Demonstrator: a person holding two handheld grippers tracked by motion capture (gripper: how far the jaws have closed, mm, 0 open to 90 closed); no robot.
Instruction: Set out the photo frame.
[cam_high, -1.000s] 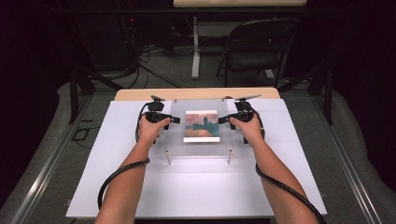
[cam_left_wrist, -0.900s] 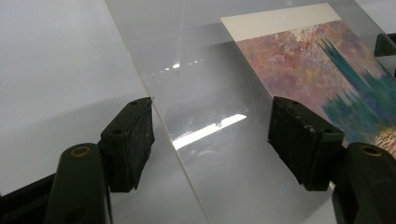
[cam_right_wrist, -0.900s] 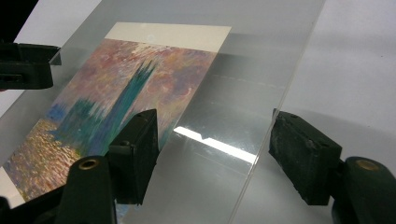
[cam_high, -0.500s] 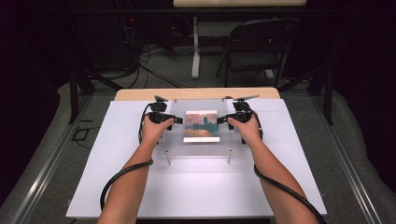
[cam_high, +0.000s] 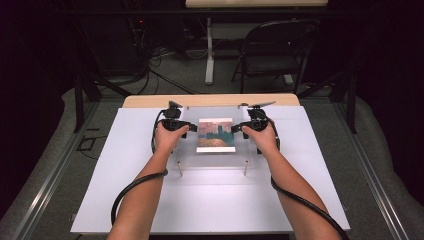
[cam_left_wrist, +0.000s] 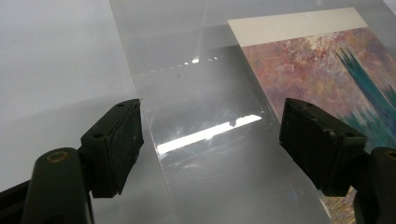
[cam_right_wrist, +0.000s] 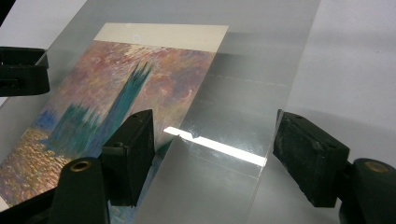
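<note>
While the high view gave the whole layout, it showed a clear acrylic sheet (cam_high: 212, 142) raised on short metal standoffs (cam_high: 180, 168) above the white bench (cam_high: 130, 200), with a painted print (cam_high: 216, 135) lying at the sheet's middle. The left tool (cam_high: 191, 128) sat at the sheet's left edge and the right tool (cam_high: 237, 129) at its right edge, each held in a hand (cam_high: 169, 137), with a black cable (cam_high: 132, 192) trailing back from the left one.

From above, the jaw gaps were too small to read. The left gripper view settled it: the left tool (cam_left_wrist: 210, 140) stood with its 2 jaws wide apart, the sheet's (cam_left_wrist: 205, 116) left edge passing between them and neither pad pressing on it; the print (cam_left_wrist: 327, 70) lay just inside the inner jaw. The right gripper view showed the same for the right tool (cam_right_wrist: 212, 154), its jaws apart astride the sheet's (cam_right_wrist: 243, 107) right edge, with the print (cam_right_wrist: 116, 102) beyond the inner jaw and the left tool (cam_right_wrist: 21, 70) at the sheet's far edge.

Compared with 1 second earlier, both tools' jaws had just been opening, with the sheet's edge between them. The sheet and print lay where they had been, and both hands kept their places beside the sheet.
</note>
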